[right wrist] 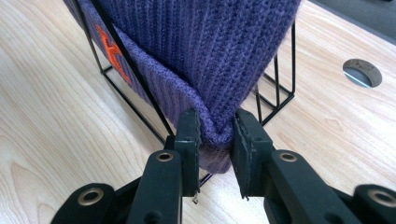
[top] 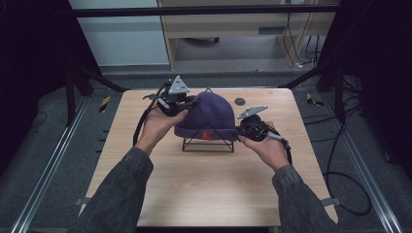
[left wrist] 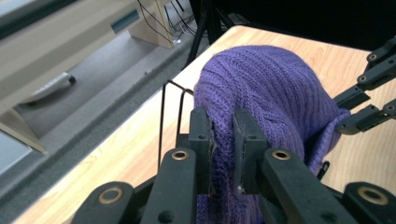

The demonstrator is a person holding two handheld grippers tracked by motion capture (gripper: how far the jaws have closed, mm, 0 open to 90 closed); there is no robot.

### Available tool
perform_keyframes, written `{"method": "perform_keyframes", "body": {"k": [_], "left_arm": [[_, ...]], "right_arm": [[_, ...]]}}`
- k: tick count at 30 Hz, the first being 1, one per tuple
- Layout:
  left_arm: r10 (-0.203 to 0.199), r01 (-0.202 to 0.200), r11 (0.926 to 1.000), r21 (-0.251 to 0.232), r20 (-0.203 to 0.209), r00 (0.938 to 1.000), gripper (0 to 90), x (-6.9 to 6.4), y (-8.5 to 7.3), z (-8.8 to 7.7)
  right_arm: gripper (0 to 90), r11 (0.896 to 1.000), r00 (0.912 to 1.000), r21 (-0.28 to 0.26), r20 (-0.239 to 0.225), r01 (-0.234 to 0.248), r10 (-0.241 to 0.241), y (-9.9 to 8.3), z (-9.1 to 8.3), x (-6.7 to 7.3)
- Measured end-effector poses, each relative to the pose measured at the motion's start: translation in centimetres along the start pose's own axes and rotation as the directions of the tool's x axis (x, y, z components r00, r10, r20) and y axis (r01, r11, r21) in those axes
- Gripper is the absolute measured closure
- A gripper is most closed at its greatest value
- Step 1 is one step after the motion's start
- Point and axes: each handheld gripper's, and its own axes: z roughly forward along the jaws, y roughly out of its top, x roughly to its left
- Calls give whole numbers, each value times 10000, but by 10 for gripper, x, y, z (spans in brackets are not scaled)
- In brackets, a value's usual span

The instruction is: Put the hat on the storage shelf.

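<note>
A purple knit hat [top: 209, 114] with a red letter [top: 207, 135] on its cuff sits draped over a black wire stand [top: 208, 145] at the middle of the wooden table [top: 204, 189]. My left gripper [top: 190, 103] is at the hat's upper left side, shut on a fold of the knit [left wrist: 223, 126]. My right gripper [top: 239, 130] is at the hat's lower right, shut on the folded cuff [right wrist: 217, 126] just beside the stand's wires [right wrist: 280, 88]. In the left gripper view the right gripper [left wrist: 343, 112] shows at the hat's [left wrist: 271, 88] far side.
A round cable hole [top: 239, 101] lies in the table behind the hat, to the right. Black frame legs [top: 77, 82] stand at the table's far corners. Cables [top: 340, 160] trail on the floor at the right. A cabinet [top: 233, 24] stands beyond the table.
</note>
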Motion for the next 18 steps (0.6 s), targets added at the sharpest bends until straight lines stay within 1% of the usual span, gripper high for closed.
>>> {"method": "perform_keyframes", "body": {"k": [1, 4, 5, 6, 7, 14, 18], "left_arm": [[56, -56, 10000, 61, 17, 10000, 793, 0, -1, 0], [18, -18, 10000, 15, 27, 10000, 793, -1, -3, 1], [69, -69, 9999, 86, 33, 10000, 793, -1, -4, 1], [2, -2, 10000, 27, 42, 10000, 793, -2, -4, 2], [60, -60, 10000, 43, 21, 10000, 793, -2, -5, 1], [7, -8, 10000, 80, 127, 9999, 792, -3, -11, 3], [-18, 18, 10000, 27, 137, 9999, 792, -4, -11, 3]], "right_arm": [[730, 10000, 10000, 14, -14, -61, 61, -1, 1, 0], [729, 10000, 10000, 47, -27, -49, 49, -2, 1, 0], [728, 10000, 10000, 46, -31, -88, 88, -4, 1, -1], [728, 10000, 10000, 46, -31, -88, 88, -4, 1, -1], [727, 9999, 9999, 56, -33, -101, 101, -5, 2, 0], [725, 9998, 9999, 179, -27, -107, 107, -7, 4, 0], [725, 9998, 9999, 180, -24, -116, 116, -7, 4, 0]]}}
